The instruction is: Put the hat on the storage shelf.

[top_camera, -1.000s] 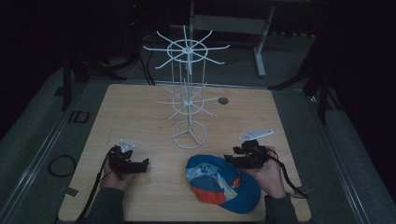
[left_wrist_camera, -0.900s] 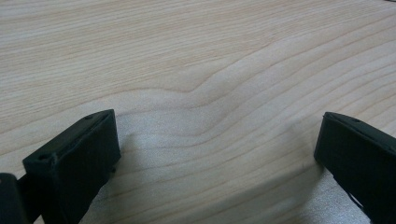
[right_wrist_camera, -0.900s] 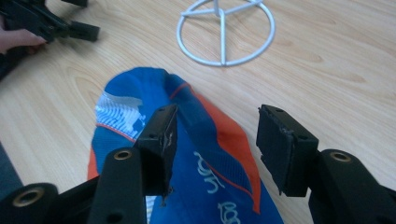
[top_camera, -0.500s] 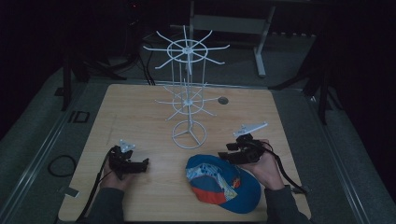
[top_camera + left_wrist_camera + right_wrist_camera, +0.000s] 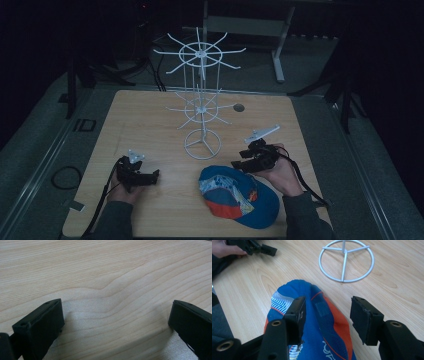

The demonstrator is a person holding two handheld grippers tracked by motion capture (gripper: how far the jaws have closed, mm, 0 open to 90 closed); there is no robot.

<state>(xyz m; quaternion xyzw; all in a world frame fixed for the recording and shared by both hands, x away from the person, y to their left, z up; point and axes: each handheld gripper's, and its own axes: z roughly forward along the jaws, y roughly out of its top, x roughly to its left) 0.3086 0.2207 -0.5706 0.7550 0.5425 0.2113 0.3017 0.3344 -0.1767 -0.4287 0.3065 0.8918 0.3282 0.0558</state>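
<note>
The wooden table (image 5: 150,120) is bearing a white wire rack (image 5: 201,100) at centre. A blue-and-orange cap (image 5: 240,197) is lying near-right. The right gripper (image 5: 327,312) is hovering over it, jaws spread; the left gripper (image 5: 150,176) is resting near-left, jaws spread.

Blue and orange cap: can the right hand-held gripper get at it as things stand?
Probably yes. The right hand-held gripper is open, right above the blue and orange fabric cap, with nothing between them. The white wire rack stands off to the side.
</note>
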